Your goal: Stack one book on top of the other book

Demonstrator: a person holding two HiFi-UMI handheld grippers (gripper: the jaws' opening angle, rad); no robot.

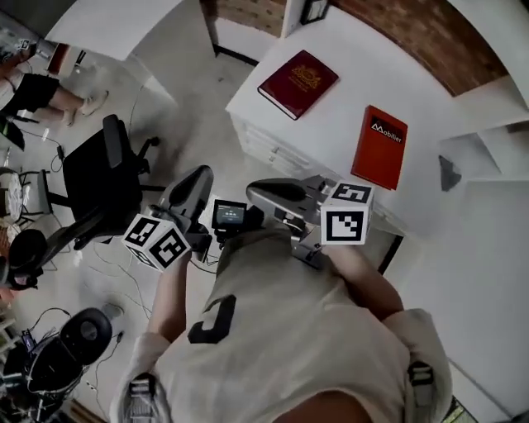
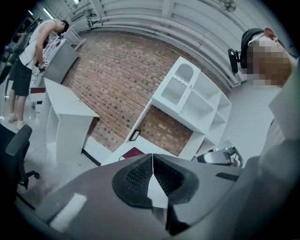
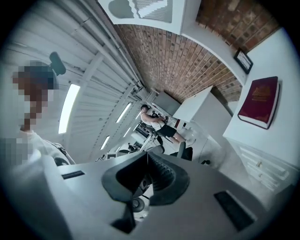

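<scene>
Two books lie apart on the white table (image 1: pixel 331 124): a maroon book (image 1: pixel 297 83) toward the back and an orange-red book (image 1: pixel 380 147) nearer the right front. My left gripper (image 1: pixel 202 173) is held close to my body, short of the table, its jaws shut and empty. My right gripper (image 1: pixel 251 194) sits beside it, pointing left, also shut with nothing in it. In the left gripper view the shut gripper (image 2: pixel 152 157) points at the table, with a corner of the maroon book (image 2: pixel 133 152) showing. The right gripper view has the gripper (image 3: pixel 146 154) shut and the maroon book (image 3: pixel 260 101) far right.
A black office chair (image 1: pixel 99 178) stands left of me on the floor among cables. White shelving (image 2: pixel 197 101) rises behind the table against a brick wall. A small framed picture (image 1: pixel 314 10) stands at the table's back. Another person (image 2: pixel 33 51) works at a far desk.
</scene>
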